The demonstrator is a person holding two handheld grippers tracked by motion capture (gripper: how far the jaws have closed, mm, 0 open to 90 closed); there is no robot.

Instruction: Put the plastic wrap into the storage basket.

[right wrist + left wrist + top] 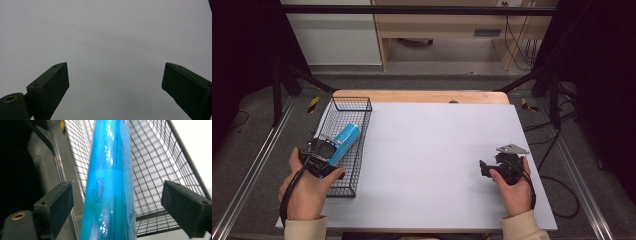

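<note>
A shiny blue cylinder-shaped packet (345,140) lies lengthwise in a black wire basket (351,98) at the table's left edge. My left gripper (331,150) hovers over the packet's near end. In the left gripper view the blue packet (110,182) runs up between the two black jaws, which stand wide apart with a gap on each side, so the left gripper (117,188) is open around it. My right gripper (484,168) is held low over the right part of the white table; the right gripper (115,73) is open with nothing between its jaws.
The white table top (432,150) stretches between the basket and the right hand. The basket mesh (160,157) surrounds the packet. A wooden strip (422,96) runs along the table's far edge, with metal frame rails (259,160) at the sides.
</note>
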